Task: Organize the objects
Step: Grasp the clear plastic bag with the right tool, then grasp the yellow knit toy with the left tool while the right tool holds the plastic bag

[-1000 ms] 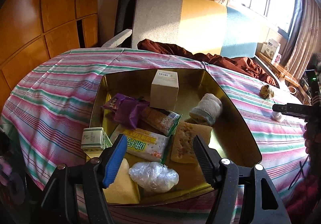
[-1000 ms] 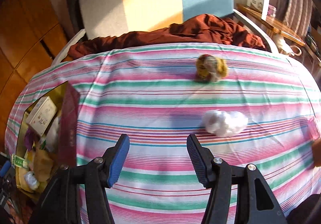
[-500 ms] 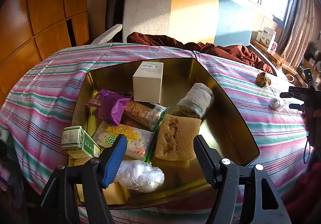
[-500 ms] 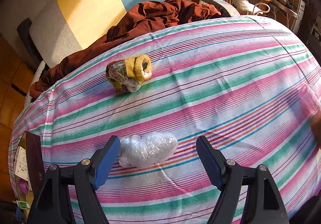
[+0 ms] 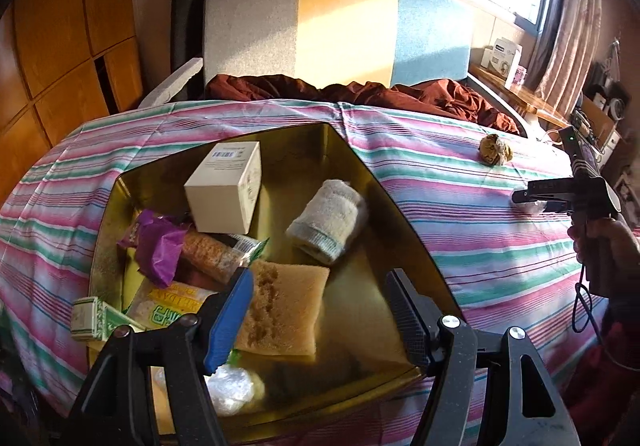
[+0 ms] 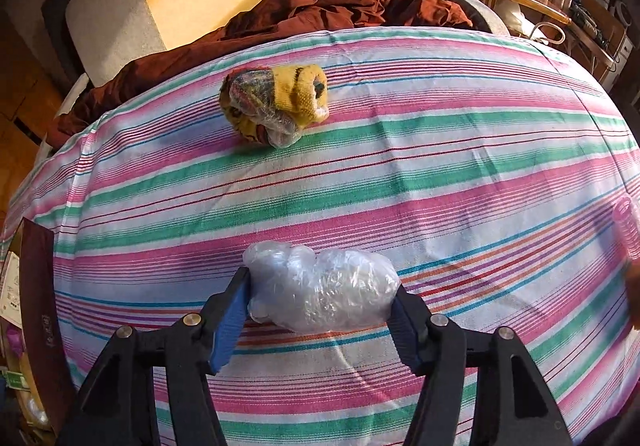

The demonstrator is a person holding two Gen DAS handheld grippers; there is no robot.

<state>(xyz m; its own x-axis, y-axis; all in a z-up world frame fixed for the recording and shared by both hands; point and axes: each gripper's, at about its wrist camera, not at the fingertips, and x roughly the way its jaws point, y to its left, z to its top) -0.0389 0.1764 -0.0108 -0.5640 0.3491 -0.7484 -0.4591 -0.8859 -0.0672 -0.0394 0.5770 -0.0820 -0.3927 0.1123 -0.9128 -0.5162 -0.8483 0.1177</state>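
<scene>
The right gripper is closing on the crumpled plastic bag between its pads (both already touching). Squeeze gently and centred. The left gripper hovers apart, empty, above the tin.

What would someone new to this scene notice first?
Probably the gold tin on the striped cloth, crowded with a white box, a rolled towel and snack packets. Next, the right claw, its jaws closing around a crumpled clear plastic bag on the cloth. Beyond it lies a yellow sock bundle.
</scene>
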